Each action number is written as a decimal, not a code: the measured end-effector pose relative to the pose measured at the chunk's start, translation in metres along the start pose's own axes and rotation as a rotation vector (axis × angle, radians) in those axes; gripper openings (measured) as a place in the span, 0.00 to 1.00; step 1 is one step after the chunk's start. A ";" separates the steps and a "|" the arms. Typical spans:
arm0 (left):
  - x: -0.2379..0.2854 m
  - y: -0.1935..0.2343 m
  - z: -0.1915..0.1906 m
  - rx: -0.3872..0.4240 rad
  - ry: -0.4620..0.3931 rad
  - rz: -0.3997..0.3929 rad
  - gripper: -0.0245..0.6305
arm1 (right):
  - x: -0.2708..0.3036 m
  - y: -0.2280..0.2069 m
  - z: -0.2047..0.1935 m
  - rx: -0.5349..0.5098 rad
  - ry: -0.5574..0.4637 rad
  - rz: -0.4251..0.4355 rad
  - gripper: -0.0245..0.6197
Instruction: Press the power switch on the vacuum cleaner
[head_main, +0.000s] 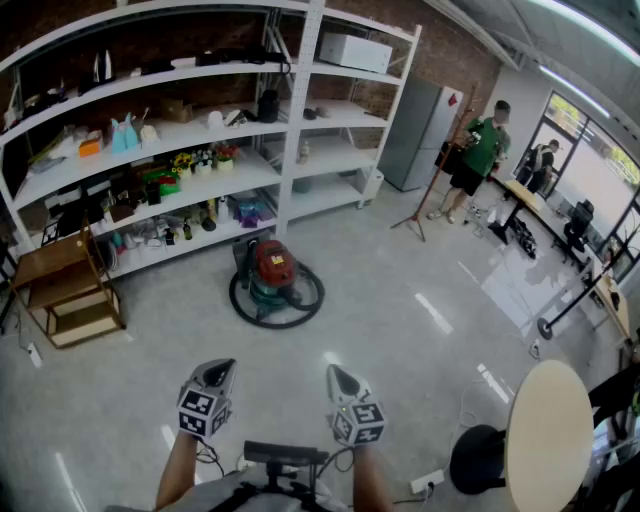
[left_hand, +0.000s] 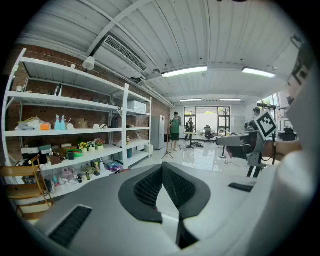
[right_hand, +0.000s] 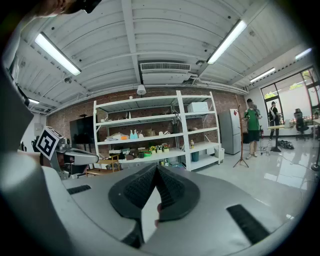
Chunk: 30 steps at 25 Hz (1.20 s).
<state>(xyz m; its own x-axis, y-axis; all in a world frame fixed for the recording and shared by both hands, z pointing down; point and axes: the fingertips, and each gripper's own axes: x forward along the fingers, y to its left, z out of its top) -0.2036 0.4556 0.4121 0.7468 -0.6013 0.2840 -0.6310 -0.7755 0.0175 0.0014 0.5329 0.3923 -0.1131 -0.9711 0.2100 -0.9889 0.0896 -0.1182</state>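
Looks like the vacuum (head_main: 275, 278) sits at 12 o'clock on the floor, well apart. Both the left gripper (head_main: 219, 369) and right gripper (head_main: 338, 376) are pinched closed, empty. I'd walk up first, then poke its switch with one tip.

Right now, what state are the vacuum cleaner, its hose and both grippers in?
vacuum cleaner: upright on the floor, untouched, well ahead of both grippers.
hose: coiled around the vacuum's base.
left gripper: shut, empty.
right gripper: shut, empty.
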 end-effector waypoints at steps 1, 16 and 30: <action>0.000 -0.001 -0.001 -0.002 0.002 -0.001 0.05 | 0.000 -0.001 0.000 -0.001 0.001 -0.002 0.05; 0.007 -0.010 0.002 0.004 -0.005 0.002 0.05 | -0.008 -0.013 0.002 0.036 -0.027 -0.002 0.06; 0.022 -0.032 0.011 -0.004 -0.022 0.053 0.05 | -0.022 -0.050 0.004 0.038 -0.044 -0.002 0.06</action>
<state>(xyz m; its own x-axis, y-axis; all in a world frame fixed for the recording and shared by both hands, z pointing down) -0.1645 0.4646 0.4076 0.7170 -0.6453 0.2637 -0.6703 -0.7420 0.0069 0.0537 0.5494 0.3900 -0.1059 -0.9802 0.1671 -0.9847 0.0800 -0.1549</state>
